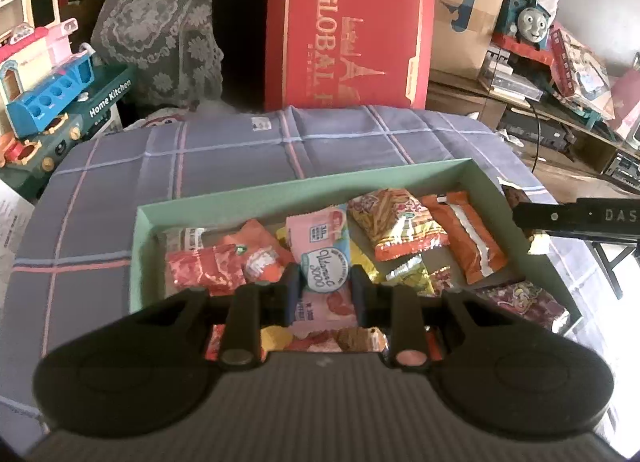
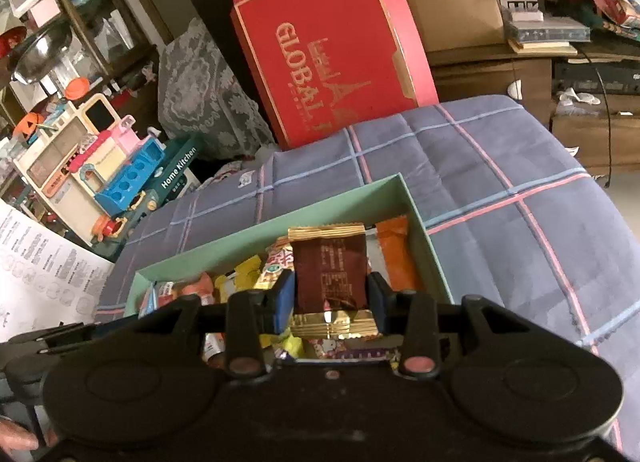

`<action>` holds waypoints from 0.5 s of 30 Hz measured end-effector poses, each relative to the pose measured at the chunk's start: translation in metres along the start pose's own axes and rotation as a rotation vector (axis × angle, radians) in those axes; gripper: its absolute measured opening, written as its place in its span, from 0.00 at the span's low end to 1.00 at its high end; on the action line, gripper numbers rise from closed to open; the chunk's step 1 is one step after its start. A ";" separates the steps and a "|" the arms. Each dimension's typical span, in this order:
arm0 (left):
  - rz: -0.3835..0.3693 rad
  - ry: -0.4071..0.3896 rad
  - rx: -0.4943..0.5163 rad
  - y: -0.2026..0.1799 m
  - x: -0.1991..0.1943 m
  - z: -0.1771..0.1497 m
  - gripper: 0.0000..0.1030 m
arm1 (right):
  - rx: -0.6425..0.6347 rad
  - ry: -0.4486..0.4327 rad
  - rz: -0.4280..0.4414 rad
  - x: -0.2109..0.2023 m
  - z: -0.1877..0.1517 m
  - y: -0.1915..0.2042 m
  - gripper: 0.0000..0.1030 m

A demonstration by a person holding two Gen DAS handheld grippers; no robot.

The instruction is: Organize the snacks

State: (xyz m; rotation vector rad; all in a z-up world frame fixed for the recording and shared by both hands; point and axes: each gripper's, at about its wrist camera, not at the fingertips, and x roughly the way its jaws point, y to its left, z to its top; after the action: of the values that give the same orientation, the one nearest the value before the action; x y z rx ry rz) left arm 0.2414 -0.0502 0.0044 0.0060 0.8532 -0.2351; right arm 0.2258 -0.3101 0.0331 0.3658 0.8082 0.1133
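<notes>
I have the right gripper [image 2: 330, 294] clenched on a brown and gold packet [image 2: 330, 276], which stands upright between the pads over the right half of the green box [image 2: 340, 204]; I judge this to be the placing step, a snack carried in and not yet let go. My left gripper [image 1: 323, 291] sits low at centre frame with its fingers on either side of a pink Vitamin C pouch [image 1: 322, 262]; the pads look to be touching its edges, but I cannot tell whether they truly pinch it or only flank it. The pouch lies among the other snacks in the box: a yellow-red noodle bag [image 1: 394, 224] and an orange packet [image 1: 468, 236] toward the right of the left view, red wrappers [image 1: 208, 268] toward the left. Next, I think, the brown packet needs lowering into a free gap by the orange one, then a release; the heap is loose and may shift.

The box rests on a blue-grey checked cloth [image 1: 224, 150] with pink and pale lines; behind it, top centre, leans a red GLOBAL carton [image 1: 348, 30]; a toy kitchen set [image 1: 52, 74] crowds the left edge, a blue toy engine [image 1: 528, 20] the upper right; the room is cluttered.
</notes>
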 end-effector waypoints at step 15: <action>0.103 0.022 -0.004 -0.010 0.014 -0.013 1.00 | -0.029 0.008 -0.017 0.013 -0.011 0.014 1.00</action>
State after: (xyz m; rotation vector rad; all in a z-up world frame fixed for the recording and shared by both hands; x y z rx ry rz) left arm 0.2385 -0.0619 -0.0139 0.0490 0.8722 -0.1372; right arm 0.2272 -0.2908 0.0229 0.3312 0.8167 0.1104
